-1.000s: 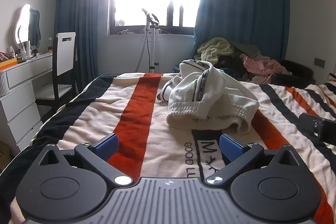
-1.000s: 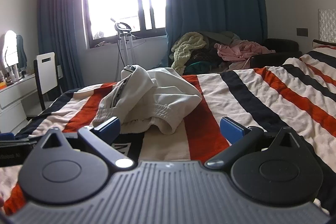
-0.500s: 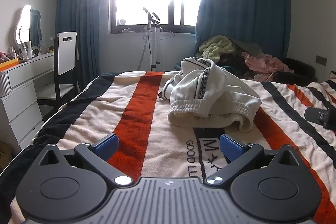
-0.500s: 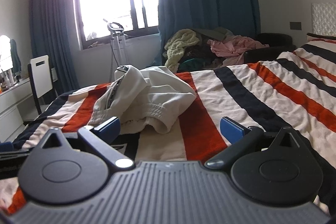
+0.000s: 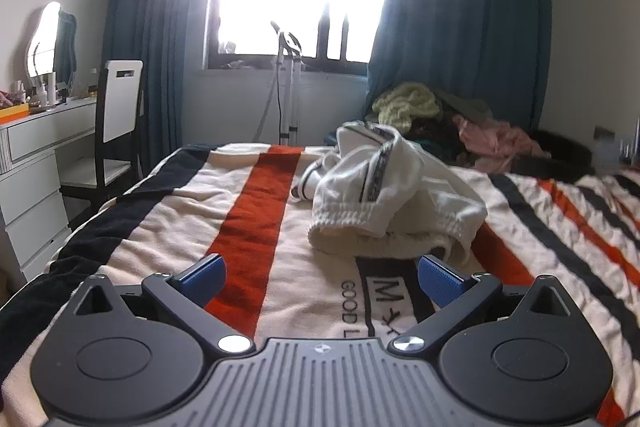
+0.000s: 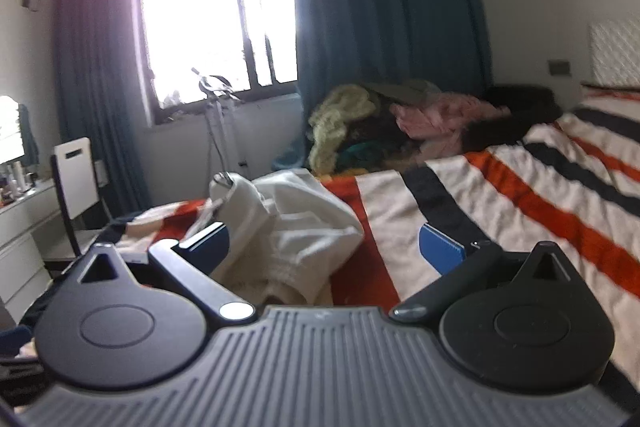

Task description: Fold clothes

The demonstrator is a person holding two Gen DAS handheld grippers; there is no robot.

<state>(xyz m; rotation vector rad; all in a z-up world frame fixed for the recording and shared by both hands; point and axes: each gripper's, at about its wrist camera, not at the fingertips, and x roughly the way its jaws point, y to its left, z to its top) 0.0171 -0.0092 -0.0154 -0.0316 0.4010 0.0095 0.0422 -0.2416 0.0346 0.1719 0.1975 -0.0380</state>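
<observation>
A crumpled white garment (image 5: 384,203) with a dark-trimmed band lies in a heap on the striped bed cover (image 5: 248,223). It also shows in the right wrist view (image 6: 292,231), just beyond the fingers. My left gripper (image 5: 322,277) is open and empty, a short way in front of the garment's elastic hem. My right gripper (image 6: 324,247) is open and empty, close over the garment's near edge, with its left blue pad (image 6: 206,241) in front of the cloth. Neither gripper touches the garment as far as I can tell.
A pile of other clothes (image 5: 440,115) lies beyond the bed's far end, by the blue curtain. A white dresser (image 5: 36,163) and chair (image 5: 116,119) stand left of the bed. A garment steamer stand (image 5: 288,83) is under the window. The bed cover stretches right (image 6: 540,195).
My right gripper has moved forward and swung left, closing in on the garment, with motion blur. My left gripper has edged slightly forward. The right gripper is no longer in the left wrist view.
</observation>
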